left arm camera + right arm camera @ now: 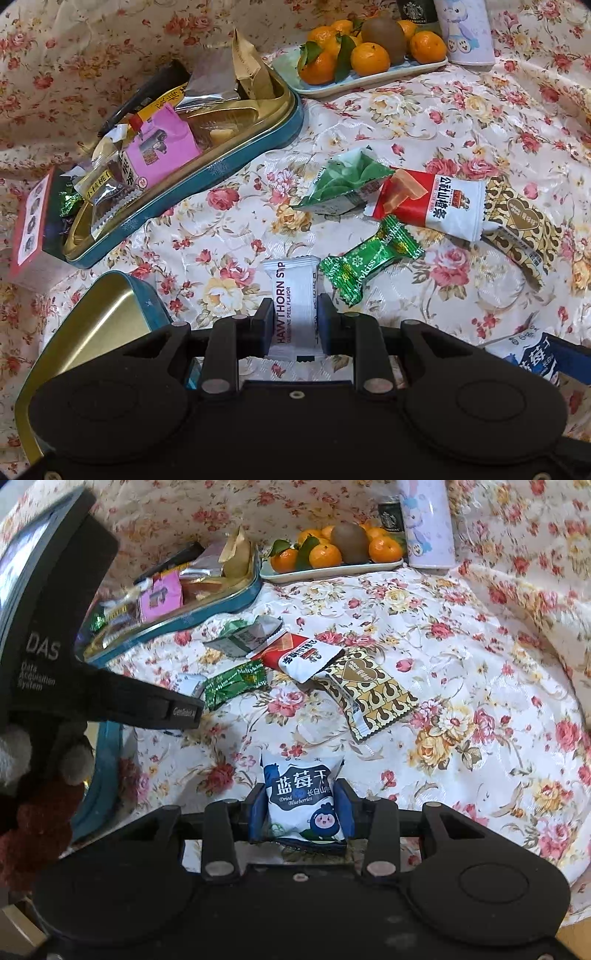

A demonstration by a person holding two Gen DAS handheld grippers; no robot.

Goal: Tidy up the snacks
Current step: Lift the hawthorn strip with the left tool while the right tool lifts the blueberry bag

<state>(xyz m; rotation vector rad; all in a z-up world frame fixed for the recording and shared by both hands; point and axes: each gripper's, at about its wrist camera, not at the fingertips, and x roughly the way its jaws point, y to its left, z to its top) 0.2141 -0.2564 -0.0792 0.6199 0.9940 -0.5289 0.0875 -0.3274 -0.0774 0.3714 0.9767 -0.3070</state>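
Hawthorn packet (293,295) between left fingers (263,325)

R gripper (301,805) clamps dried blueberries packet (304,797) btwn both fingers, over floral cloth (461,657). L gripper (110,698) at left, near green candy (234,685).

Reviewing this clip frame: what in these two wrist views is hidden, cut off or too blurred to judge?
- Left wrist view: the lower end of the hawthorn strip packet is behind the left gripper.
- Left wrist view: the gold tin lid is partly covered by the gripper body.
- Right wrist view: the snacks in the blue tin are motion-blurred; labels unreadable.
- Right wrist view: the bottom of the dried blueberry packet sits behind the right gripper.
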